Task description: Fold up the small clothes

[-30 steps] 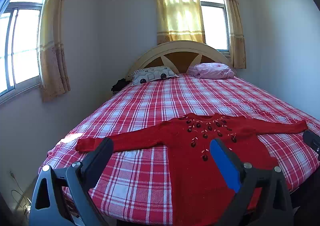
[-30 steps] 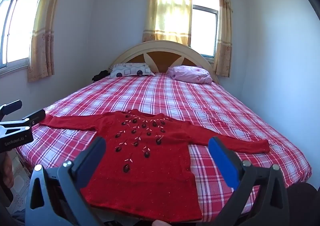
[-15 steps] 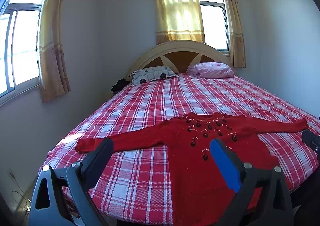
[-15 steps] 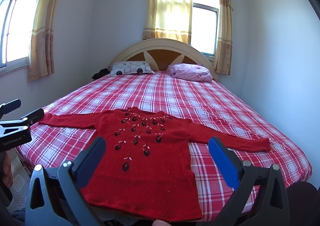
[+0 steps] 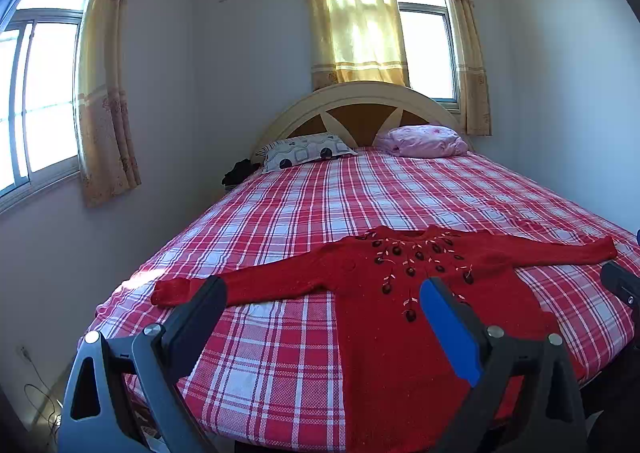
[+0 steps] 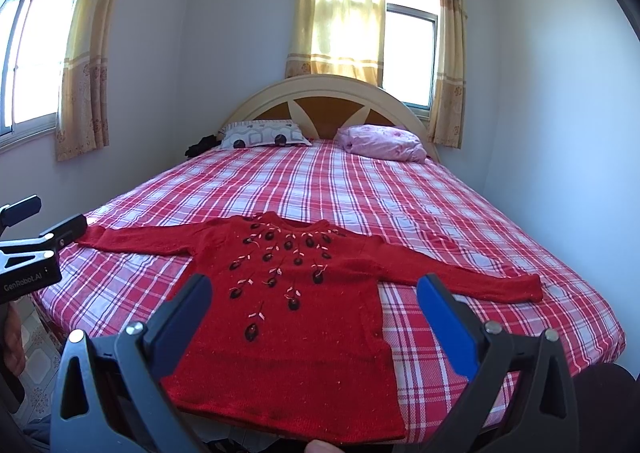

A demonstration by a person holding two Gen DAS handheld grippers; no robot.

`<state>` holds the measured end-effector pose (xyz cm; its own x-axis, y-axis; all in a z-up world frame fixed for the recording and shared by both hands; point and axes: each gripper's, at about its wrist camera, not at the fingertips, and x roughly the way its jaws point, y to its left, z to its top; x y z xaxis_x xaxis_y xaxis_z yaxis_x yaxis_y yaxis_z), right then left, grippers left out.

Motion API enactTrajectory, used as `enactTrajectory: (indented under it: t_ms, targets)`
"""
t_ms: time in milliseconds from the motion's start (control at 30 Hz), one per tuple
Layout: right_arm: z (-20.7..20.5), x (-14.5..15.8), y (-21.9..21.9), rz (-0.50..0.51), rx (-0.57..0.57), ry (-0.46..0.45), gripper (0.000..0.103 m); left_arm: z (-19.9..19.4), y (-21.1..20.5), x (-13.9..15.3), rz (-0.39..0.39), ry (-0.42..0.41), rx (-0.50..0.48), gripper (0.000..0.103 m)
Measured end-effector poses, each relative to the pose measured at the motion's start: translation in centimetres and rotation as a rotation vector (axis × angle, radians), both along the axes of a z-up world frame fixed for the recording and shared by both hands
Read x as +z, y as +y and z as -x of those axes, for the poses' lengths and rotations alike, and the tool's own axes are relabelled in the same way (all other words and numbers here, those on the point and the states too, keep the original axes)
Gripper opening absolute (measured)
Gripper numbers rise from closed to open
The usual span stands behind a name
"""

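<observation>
Lying flat, red sweater (image 6: 296,317) spans checked bed (image 6: 400,197).

The left gripper (image 5: 322,307) has a dark grey plastic frame that forks into two angular arms, each pierced by a triangular cut-out and fixed with round silver screws near the finger roots. Its left finger (image 5: 200,317) is faced with a black pad, the other with a bright blue pad. The right gripper (image 6: 314,305) is built the same way: grey forked frame, silver screws, one finger (image 6: 182,323) padded dark navy and the opposite one bright blue. In the right wrist view, the left gripper's body appears side-on as a black block printed with white "GenRobot.AI" lettering, with small silver screws on its arms.
</observation>
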<state>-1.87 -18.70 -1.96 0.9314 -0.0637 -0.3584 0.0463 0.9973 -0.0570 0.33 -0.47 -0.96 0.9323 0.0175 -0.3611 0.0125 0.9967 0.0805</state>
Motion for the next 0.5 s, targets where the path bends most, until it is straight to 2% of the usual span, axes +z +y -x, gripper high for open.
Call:
enactTrajectory:
  t_ms: [500]
  targets:
    - [-0.04, -0.12, -0.08, -0.001, 0.000, 0.003, 0.103, 0.07, -0.06, 0.01, 0.000, 0.001, 0.000, 0.098]
